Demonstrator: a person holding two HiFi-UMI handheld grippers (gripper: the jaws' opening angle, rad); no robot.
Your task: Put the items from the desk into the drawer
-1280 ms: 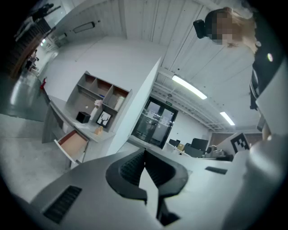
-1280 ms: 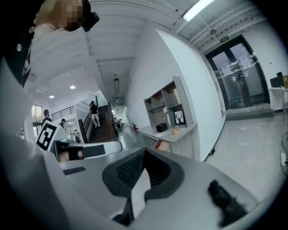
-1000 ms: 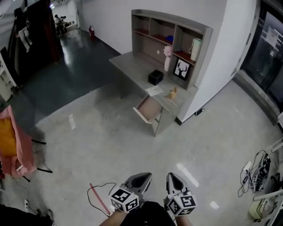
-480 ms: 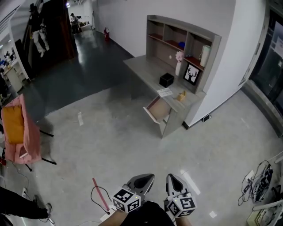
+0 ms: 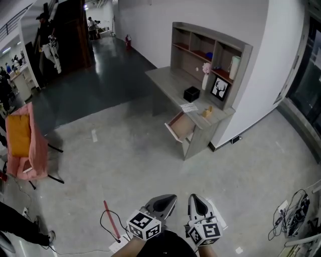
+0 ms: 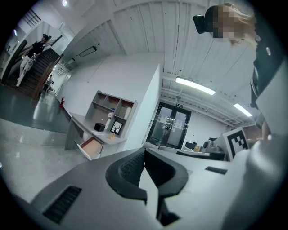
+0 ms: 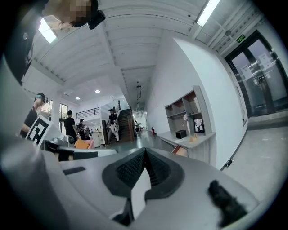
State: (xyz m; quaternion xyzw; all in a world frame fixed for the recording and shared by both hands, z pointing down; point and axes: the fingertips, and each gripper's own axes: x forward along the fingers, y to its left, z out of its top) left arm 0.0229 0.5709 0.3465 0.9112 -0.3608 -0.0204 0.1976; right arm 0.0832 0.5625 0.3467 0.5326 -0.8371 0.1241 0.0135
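While it stands open, wood-lined drawer [image 5: 181, 126], grey desk [image 5: 168, 80], black box [image 5: 191, 94]

Grey, cube-tagged left gripper [image 5: 170, 198], right gripper [image 5: 193, 198]

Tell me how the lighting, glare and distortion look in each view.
Head view: even light, desk small but sharp, walls bowed towards the edges. Left gripper view: strong fisheye, dark round border, ceiling strip light glaring. Right gripper view: same fisheye, bright ceiling lamp, desk tiny.
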